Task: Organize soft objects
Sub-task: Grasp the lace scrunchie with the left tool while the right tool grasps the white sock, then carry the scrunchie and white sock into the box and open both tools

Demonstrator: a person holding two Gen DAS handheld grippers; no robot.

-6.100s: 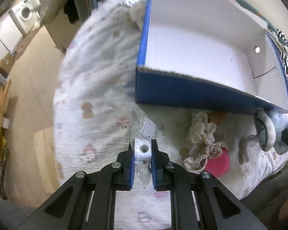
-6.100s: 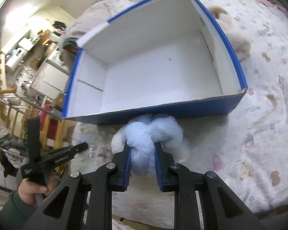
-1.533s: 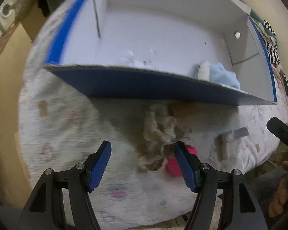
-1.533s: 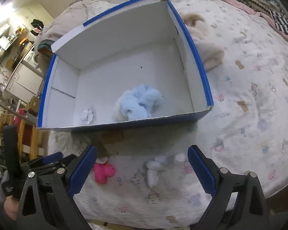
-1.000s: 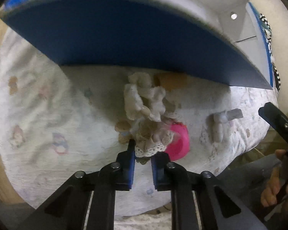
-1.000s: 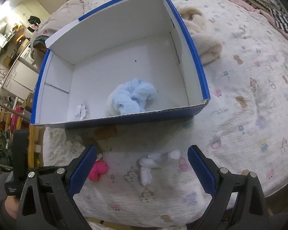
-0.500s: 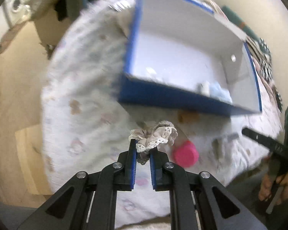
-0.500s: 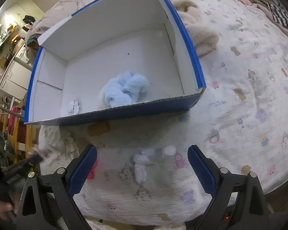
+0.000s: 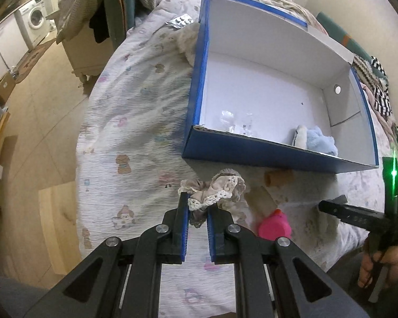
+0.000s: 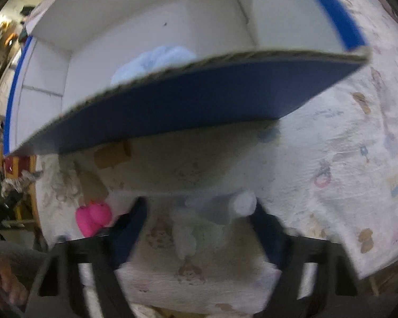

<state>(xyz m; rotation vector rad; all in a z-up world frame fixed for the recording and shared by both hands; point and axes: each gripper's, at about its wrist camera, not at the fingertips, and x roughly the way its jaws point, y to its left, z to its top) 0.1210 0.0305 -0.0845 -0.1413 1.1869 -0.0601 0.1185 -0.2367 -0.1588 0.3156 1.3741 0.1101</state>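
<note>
A bed covered with a pale quilt printed with small cartoon figures (image 9: 135, 137) carries everything. On it sits a large open cardboard box, blue outside and white inside (image 9: 265, 148), its near wall running parallel to the quilt's front edge. Inside the box, in the near right corner as the left wrist camera sees it, lies a fluffy light-blue and cream plush toy (image 9: 315, 139); near the opposite, left end of the same wall lies a crumpled piece of clear plastic packaging (image 9: 236, 122).

The left gripper (image 9: 197, 206) has its jaws clamped on a beige fabric scrunchie with cream lace trim (image 9: 215, 189), which hangs above the quilt in front of the box's near left corner. The right gripper (image 10: 199, 212), blurred in its own camera, has its jaws spread wide apart, straddling a small white plush toy with rounded ends (image 10: 215, 214) that lies on the quilt between the box's near wall and the bed's front edge. Just to the left of that toy, near the same edge, lies a small bright-pink soft toy (image 10: 92, 218), touching neither gripper.
</note>
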